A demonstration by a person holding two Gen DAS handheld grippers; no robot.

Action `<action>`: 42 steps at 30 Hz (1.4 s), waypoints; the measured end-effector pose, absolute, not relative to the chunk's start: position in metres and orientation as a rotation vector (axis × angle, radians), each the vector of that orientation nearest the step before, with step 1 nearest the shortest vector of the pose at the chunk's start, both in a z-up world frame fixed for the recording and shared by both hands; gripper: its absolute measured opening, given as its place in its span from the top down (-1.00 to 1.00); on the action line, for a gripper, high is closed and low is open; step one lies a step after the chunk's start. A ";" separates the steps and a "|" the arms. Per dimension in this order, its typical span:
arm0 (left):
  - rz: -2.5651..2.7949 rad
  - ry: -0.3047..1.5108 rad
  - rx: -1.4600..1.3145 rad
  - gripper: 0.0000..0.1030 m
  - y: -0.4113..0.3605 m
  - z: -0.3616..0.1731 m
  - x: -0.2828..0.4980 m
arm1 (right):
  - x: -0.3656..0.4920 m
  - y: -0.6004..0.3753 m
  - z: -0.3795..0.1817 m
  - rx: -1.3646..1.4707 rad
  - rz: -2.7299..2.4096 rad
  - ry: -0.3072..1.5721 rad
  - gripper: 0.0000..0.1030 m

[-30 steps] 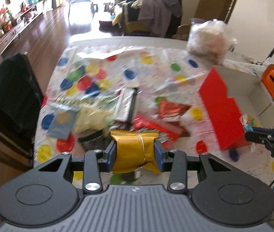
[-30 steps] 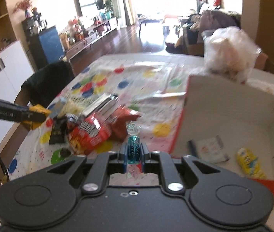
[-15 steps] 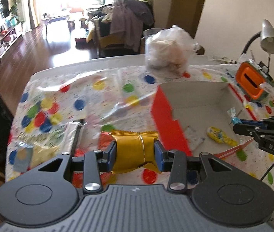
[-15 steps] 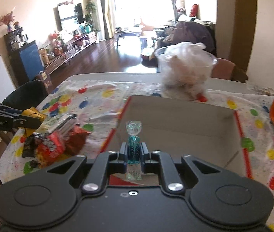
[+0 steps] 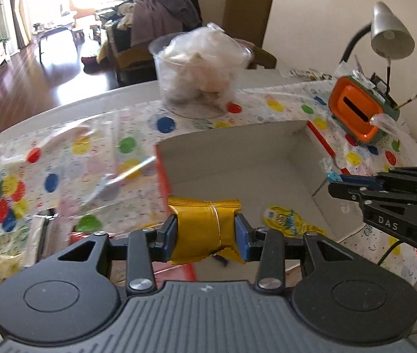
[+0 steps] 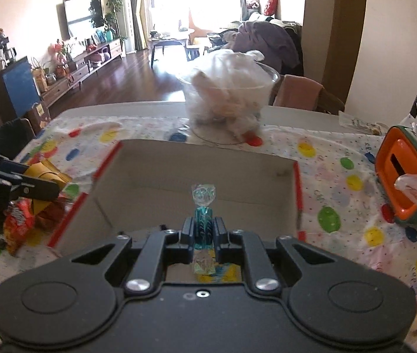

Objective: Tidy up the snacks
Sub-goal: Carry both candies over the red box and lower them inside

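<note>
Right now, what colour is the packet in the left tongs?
Gold-yellow packet, clearest in the left wrist view.

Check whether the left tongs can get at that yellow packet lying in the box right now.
Probably not. The left tongs are shut on a gold packet, so they have no free grip. The yellow packet lies uncovered on the floor of the open box just beyond them, so the path itself looks free.

we are in a home's open living and dining room: a television on a low cabinet, a clothes-heaped sofa, wooden floor, and a dotted tablecloth.
</note>
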State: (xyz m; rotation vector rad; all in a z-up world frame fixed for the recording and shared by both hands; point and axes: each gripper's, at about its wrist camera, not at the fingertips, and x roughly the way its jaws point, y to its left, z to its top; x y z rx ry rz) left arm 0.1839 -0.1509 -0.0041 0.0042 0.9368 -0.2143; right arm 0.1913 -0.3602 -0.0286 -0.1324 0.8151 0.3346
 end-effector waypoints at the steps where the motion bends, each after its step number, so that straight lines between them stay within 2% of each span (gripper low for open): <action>1: -0.218 0.943 0.010 0.23 -0.158 -0.006 0.189 | 0.194 -0.364 -0.030 -0.135 0.333 0.820 0.78; 14: -0.219 1.094 0.032 0.23 -0.221 -0.050 0.253 | 0.231 -0.382 -0.064 -0.223 0.360 0.921 0.78; 28: -0.201 1.309 0.059 0.23 -0.237 -0.100 0.299 | 0.259 -0.359 -0.100 -0.316 0.481 1.075 0.78; 34: -0.180 1.366 0.067 0.23 -0.238 -0.108 0.309 | 0.269 -0.359 -0.110 -0.292 0.500 1.157 0.78; 42: -0.170 1.384 0.063 0.22 -0.237 -0.112 0.312 | 0.270 -0.366 -0.111 -0.254 0.495 1.172 0.76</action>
